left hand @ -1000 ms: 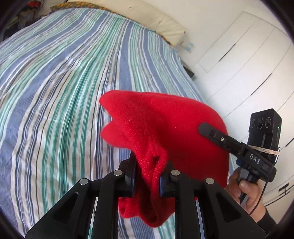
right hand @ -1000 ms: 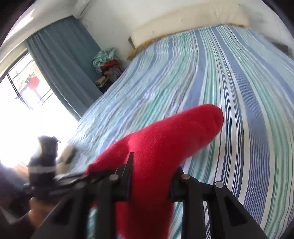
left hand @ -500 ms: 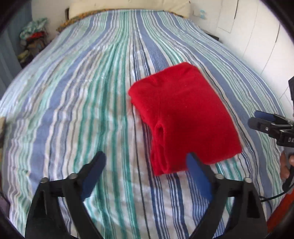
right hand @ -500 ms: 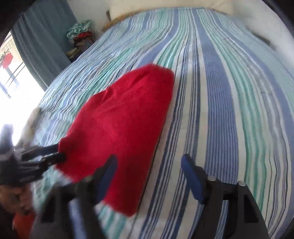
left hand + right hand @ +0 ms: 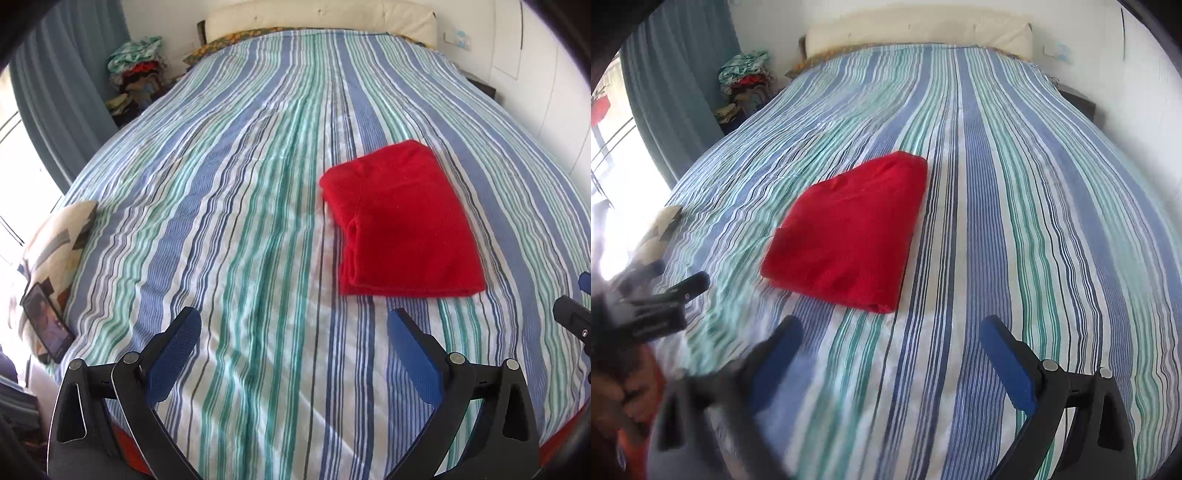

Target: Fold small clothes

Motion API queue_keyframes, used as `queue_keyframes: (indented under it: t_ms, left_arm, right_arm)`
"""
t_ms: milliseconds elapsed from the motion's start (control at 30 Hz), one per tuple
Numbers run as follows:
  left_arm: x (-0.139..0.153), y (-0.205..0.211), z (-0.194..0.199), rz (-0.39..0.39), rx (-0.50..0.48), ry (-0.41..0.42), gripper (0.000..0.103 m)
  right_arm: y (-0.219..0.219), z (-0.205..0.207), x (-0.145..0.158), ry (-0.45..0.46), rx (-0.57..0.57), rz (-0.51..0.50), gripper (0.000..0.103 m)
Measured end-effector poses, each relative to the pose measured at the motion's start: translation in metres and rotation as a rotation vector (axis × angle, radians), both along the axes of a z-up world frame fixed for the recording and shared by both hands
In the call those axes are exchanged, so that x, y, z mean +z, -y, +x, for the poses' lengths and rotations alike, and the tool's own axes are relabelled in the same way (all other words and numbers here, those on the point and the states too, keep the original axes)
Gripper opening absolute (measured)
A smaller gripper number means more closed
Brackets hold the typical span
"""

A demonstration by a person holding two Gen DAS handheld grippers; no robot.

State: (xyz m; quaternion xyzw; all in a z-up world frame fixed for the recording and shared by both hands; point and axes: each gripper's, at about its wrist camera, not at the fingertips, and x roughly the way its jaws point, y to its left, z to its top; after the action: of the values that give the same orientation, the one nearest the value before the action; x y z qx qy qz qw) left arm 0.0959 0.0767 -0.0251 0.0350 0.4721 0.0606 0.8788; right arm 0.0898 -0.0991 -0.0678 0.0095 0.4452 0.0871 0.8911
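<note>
on the striped bed [image 5: 258,221], folded red garment [image 5: 402,225] lying free; left gripper [image 5: 293,354] spread, right gripper [image 5: 892,360] opening, both empty beside it; risk: loose layers springing apart unweighted.

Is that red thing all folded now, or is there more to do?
Looks done: the red garment lies folded flat on the striped bed. Nothing is in hand: the left tongs are open and empty, the right tongs still opening. No other loose garment shows on the bed.

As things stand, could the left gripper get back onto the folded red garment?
Probably yes. The left gripper is open with nothing between its jaws, and only bare striped bedspread separates it from the red garment, lying ahead and to its right.
</note>
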Motion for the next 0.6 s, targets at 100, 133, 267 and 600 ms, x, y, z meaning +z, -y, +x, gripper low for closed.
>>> queue_keyframes:
  t_ms: [100, 133, 267, 600]
  left_arm:
    - [0.001, 0.000, -0.008, -0.005, -0.003, -0.030, 0.101]
    - [0.001, 0.001, -0.011, -0.004, -0.004, -0.037, 0.101]
    - [0.004, 0.001, -0.020, -0.010, -0.008, -0.048, 0.101]
    - [0.021, 0.006, -0.032, -0.010, -0.032, -0.015, 0.101]
  right_arm:
    - [-0.004, -0.006, 0.004, -0.009, -0.007, -0.012, 0.096]
    - [-0.006, -0.008, 0.005, -0.012, -0.006, -0.018, 0.096]
    - [-0.015, -0.016, 0.007, -0.031, 0.006, -0.049, 0.096]
    - [-0.037, -0.035, 0.021, -0.007, 0.033, -0.112, 0.102]
